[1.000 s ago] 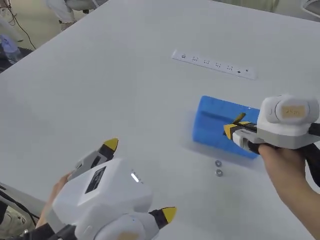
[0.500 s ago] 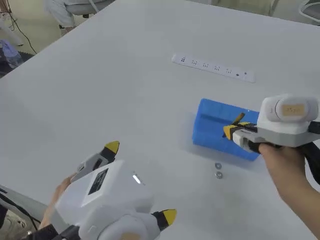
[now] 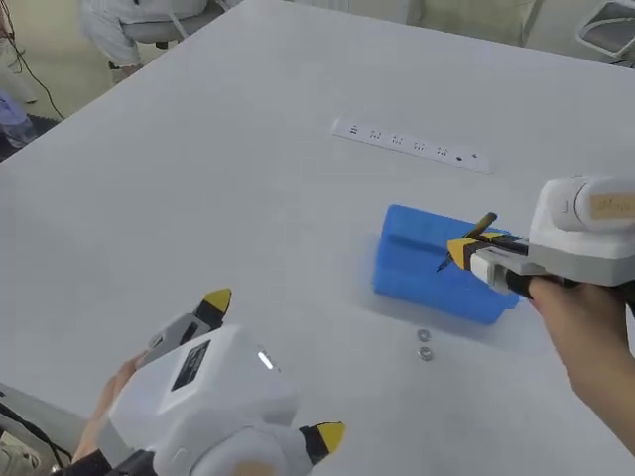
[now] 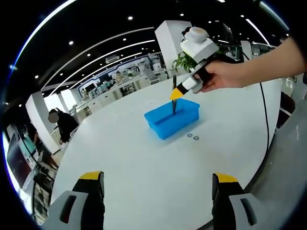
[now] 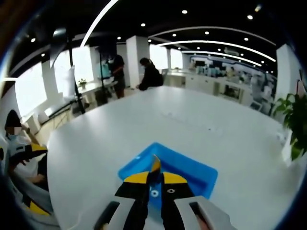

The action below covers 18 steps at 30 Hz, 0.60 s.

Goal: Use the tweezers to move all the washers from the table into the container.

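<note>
Now, the blue rectangular container (image 3: 402, 283) sits right of centre on the smooth pale desk (image 3: 248, 178); its contents can't be made out; two small round metal washers (image 3: 426, 353) lie on the desk just near of it; the right hand-held gripper (image 3: 461, 253) clamps slim black tweezers (image 3: 485, 222), tips over the container; the left hand-held gripper (image 3: 273, 369) gapes wide, near left; a white power strip (image 3: 410, 145) lies farther off.
</note>
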### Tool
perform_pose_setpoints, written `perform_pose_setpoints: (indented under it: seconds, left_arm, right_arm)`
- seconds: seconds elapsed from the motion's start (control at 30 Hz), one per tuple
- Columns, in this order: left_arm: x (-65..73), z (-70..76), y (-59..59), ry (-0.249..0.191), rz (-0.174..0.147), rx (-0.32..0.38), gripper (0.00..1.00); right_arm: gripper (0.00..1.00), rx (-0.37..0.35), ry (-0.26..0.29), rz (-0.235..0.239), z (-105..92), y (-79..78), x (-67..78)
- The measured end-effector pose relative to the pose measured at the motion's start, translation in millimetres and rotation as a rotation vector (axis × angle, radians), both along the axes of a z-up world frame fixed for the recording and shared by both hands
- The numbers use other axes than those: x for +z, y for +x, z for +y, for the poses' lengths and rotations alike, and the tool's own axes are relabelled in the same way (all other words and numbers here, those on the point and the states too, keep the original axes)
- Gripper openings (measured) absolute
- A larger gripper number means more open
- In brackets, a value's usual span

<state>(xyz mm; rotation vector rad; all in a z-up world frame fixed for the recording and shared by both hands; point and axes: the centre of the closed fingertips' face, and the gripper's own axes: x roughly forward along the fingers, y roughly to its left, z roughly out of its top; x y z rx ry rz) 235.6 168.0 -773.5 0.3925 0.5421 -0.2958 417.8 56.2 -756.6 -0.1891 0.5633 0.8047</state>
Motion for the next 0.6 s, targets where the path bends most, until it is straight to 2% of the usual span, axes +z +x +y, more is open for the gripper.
perform_pose_setpoints:
  seconds: [0.23,0.4,0.6]
  left_arm:
    - [1.2,0.9,0.3,-0.014,-0.001,0.01,0.95]
    - [0.6,0.4,-0.1,-0.016,0.002,0.009,0.95]
    - [0.2,-2.1,-0.4,-0.016,0.004,-0.001,0.95]
  right_arm:
    - [0.05,0.022,0.026,-0.004,5.0,-18.5,13.9]
    - [0.05,0.056,0.015,-0.011,10.6,-33.2,16.6]
    - [0.05,0.072,0.015,-0.01,12.0,-38.8,15.9]
